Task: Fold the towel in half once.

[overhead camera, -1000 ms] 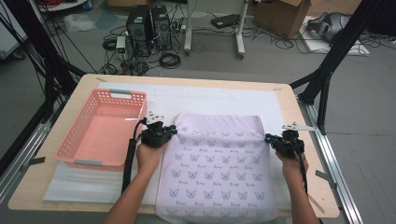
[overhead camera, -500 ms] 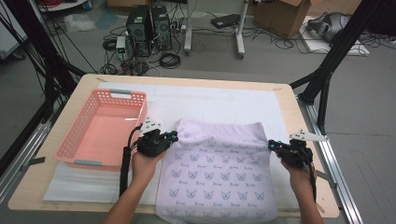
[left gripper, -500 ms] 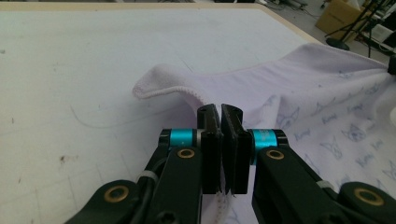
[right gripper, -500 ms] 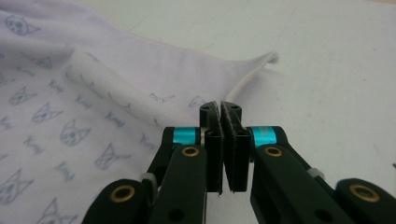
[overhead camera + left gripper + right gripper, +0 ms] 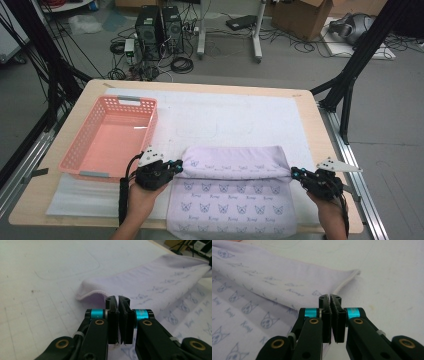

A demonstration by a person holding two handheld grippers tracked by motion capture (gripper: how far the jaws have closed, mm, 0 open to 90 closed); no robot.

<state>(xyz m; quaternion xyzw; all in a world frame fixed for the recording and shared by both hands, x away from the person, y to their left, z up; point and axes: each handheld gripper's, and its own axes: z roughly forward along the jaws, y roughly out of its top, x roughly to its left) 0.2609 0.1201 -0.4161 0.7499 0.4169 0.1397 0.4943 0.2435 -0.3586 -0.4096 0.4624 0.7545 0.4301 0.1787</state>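
Observation:
A lilac towel (image 5: 232, 200) printed with small cat faces lies on the near half of the table, its far part folded back over itself in a raised roll. My left gripper (image 5: 177, 166) is shut on the left end of that fold, and my right gripper (image 5: 295, 173) on the right end. In the left gripper view the jaws (image 5: 117, 298) are pressed together with the towel (image 5: 155, 282) curling up just beyond them. The right gripper view shows the same: the jaws (image 5: 330, 297) are together, with the hem of the towel (image 5: 262, 277) running into them.
A pink plastic basket (image 5: 112, 140) stands at the left, close to my left hand. A white mat (image 5: 225, 115) covers the wooden table (image 5: 310, 120). Past the far edge are computer towers, cables and black stand legs on the floor.
Both grippers have moved toward the person, pulling the towel's far edge back over its near part. The fold line now lies closer to the front of the table.

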